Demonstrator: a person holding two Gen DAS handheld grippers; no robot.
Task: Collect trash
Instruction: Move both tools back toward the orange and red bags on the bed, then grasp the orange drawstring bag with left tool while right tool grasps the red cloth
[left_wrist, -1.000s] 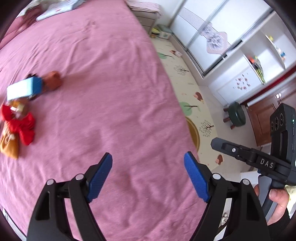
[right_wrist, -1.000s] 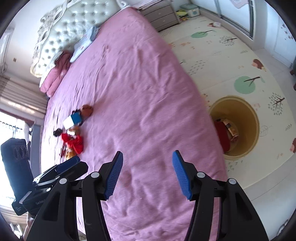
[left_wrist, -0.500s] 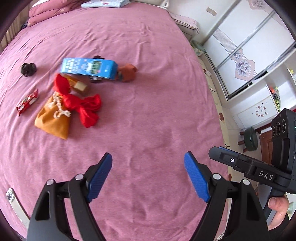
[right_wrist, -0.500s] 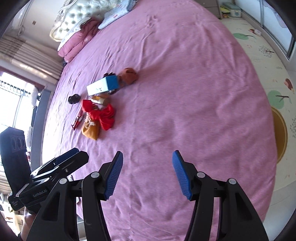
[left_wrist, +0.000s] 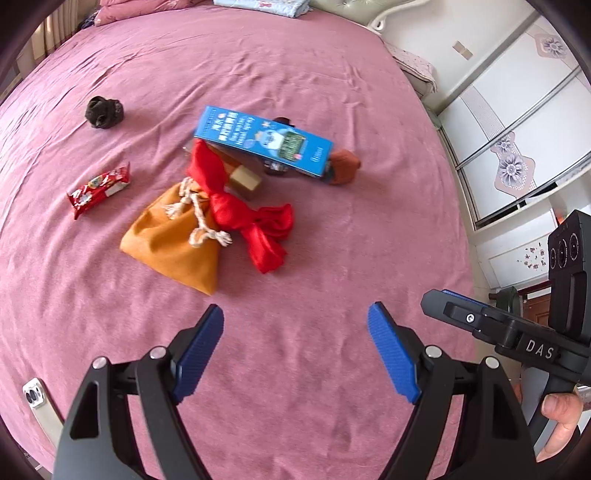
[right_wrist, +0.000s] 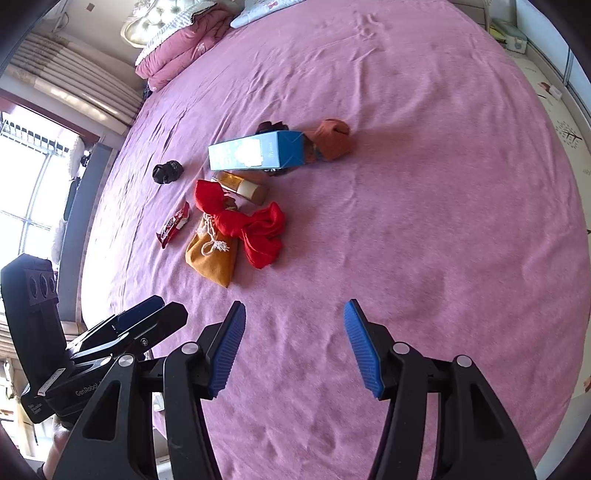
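A cluster of items lies on the pink bedspread (left_wrist: 332, 74): a blue carton (left_wrist: 264, 142) (right_wrist: 256, 150), a red cloth (left_wrist: 243, 210) (right_wrist: 247, 225), an orange drawstring pouch (left_wrist: 173, 243) (right_wrist: 212, 258), a red snack wrapper (left_wrist: 99, 188) (right_wrist: 174, 224), a small amber bottle (right_wrist: 242, 186), a brown crumpled wad (left_wrist: 343, 166) (right_wrist: 332, 138) and a black scrunched wad (left_wrist: 103, 112) (right_wrist: 168, 171). My left gripper (left_wrist: 295, 347) hovers open just short of the pouch, nothing between its blue pads. My right gripper (right_wrist: 293, 347) also stands open and empty, nearer the bed's edge.
A white phone (left_wrist: 37, 402) lies on the bed at the lower left. Folded pink bedding (right_wrist: 181, 55) and a pillow sit by the headboard. White wardrobes (left_wrist: 517, 129) line the wall on the right, and a play mat (right_wrist: 565, 122) covers the floor beyond the bed.
Both grippers swung across the bed from its floor-side edge toward the cluster, which now sits centred and much closer. The yellow bin on the floor has left the right view. Jaws unchanged.
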